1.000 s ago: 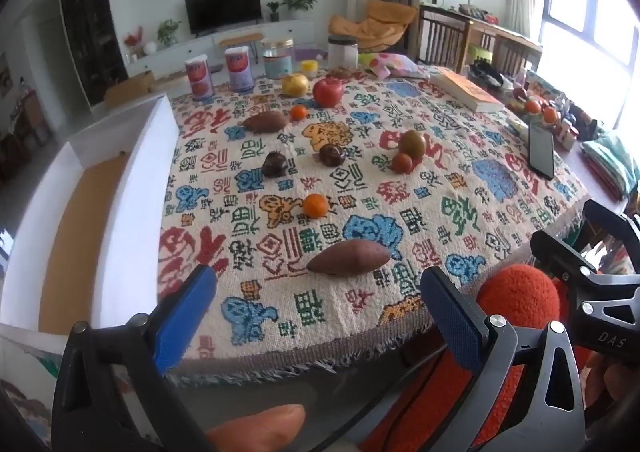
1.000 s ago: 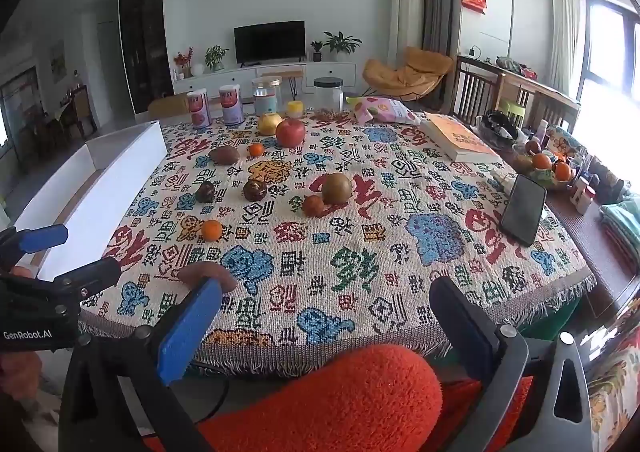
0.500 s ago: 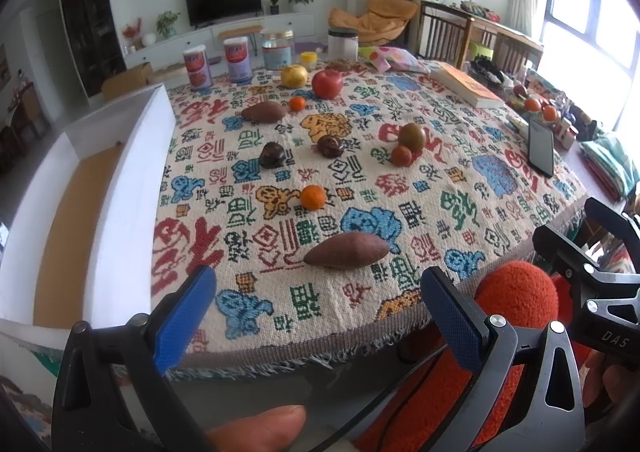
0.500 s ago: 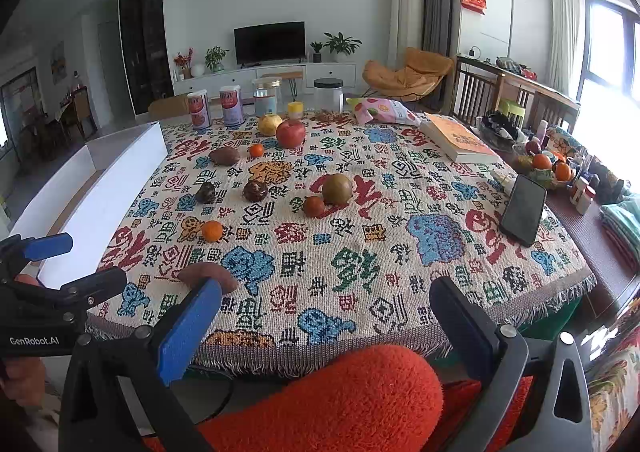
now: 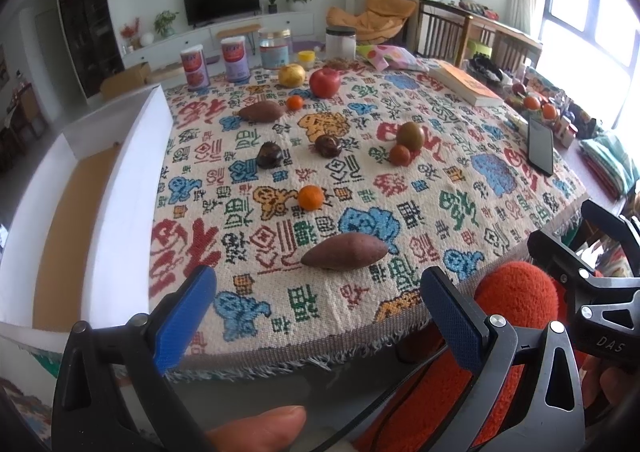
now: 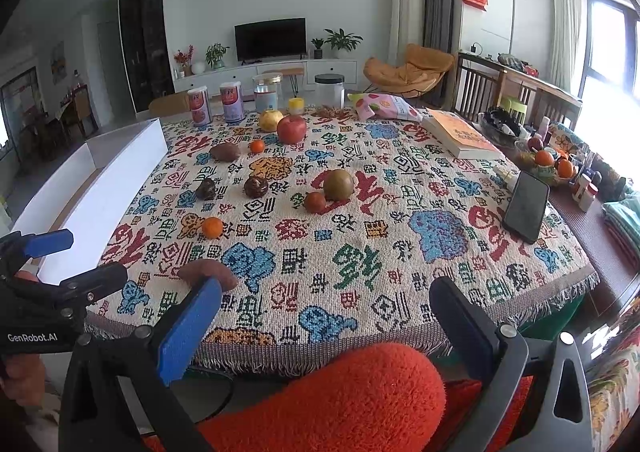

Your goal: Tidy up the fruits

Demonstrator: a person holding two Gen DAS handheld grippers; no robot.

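Fruit lies scattered on a patterned tablecloth (image 5: 420, 211). Nearest me is a brown sweet potato (image 5: 345, 252) (image 6: 208, 272), then a small orange (image 5: 310, 197) (image 6: 212, 227). Farther back are two dark round fruits (image 5: 269, 155) (image 5: 328, 145), a green-brown fruit (image 5: 410, 135) (image 6: 338, 184) beside a small red one (image 5: 399, 154), a second sweet potato (image 5: 262, 111), a red apple (image 5: 324, 82) (image 6: 291, 129) and a yellow fruit (image 5: 291, 75). My left gripper (image 5: 316, 304) stands open just short of the table's near edge, nothing in it. My right gripper (image 6: 324, 316) is open too, empty.
A white box with a brown bottom (image 5: 120, 187) (image 6: 120, 171) lies along the table's left side. Cans and jars (image 5: 236, 59) line the far edge. A book (image 5: 466, 85), a black phone (image 6: 526, 211) and a fruit bowl (image 6: 550, 165) are at the right. An orange fuzzy sleeve (image 6: 340, 400) is below.
The left wrist view has tilted and edged slightly toward the table; the near sweet potato sits a little higher in frame. The right gripper has hardly moved. Both stay open.
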